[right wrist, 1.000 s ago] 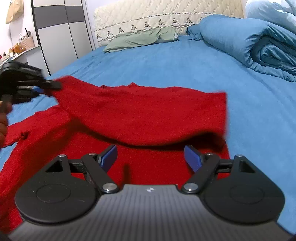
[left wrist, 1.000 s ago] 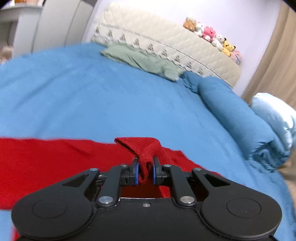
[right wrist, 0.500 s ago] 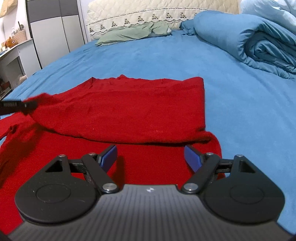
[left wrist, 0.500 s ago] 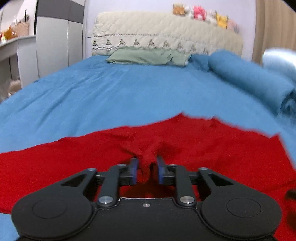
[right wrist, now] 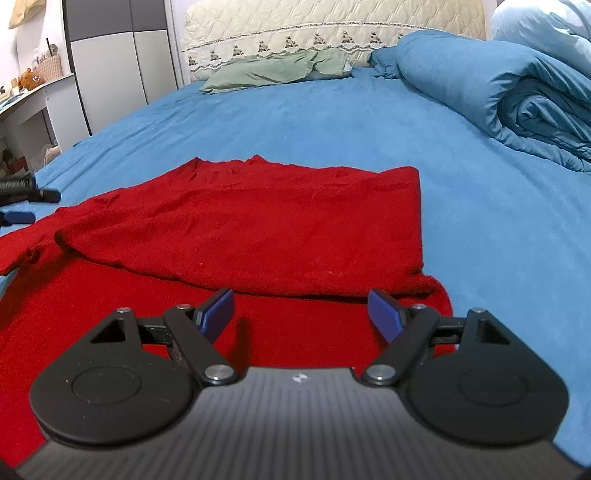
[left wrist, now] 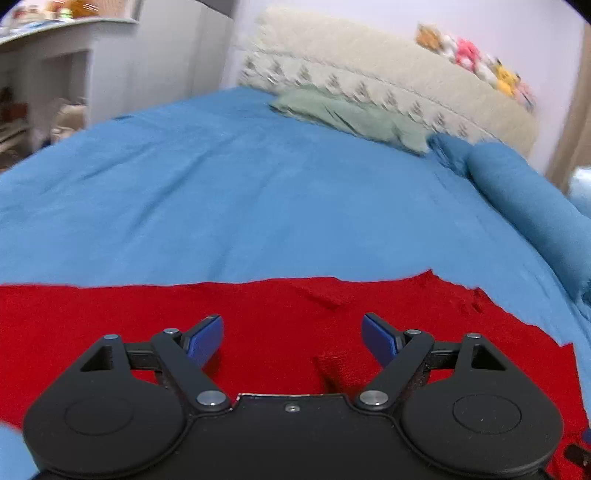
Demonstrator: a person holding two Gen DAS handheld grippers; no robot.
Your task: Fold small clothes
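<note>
A red knit garment point(right wrist: 258, 229) lies on the blue bed sheet point(right wrist: 332, 122), with one layer folded over the lower layer. It also fills the lower part of the left wrist view point(left wrist: 280, 314). My left gripper point(left wrist: 292, 334) is open and empty just above the red cloth. My right gripper point(right wrist: 301, 308) is open and empty, low over the near edge of the fold. The left gripper's tip shows at the far left of the right wrist view point(right wrist: 22, 190), beside the garment's left side.
A rolled blue duvet point(right wrist: 517, 96) lies on the right side of the bed. A green pillow point(right wrist: 280, 68) rests against the cream headboard point(right wrist: 332, 26). A wardrobe point(right wrist: 118, 62) and a white desk point(left wrist: 48, 66) stand to the left. Plush toys point(left wrist: 476, 62) line the headboard.
My left gripper opened and let go of the red cloth it pinched. The lifted layer has been laid flat over the lower layer. My right gripper stayed open.
</note>
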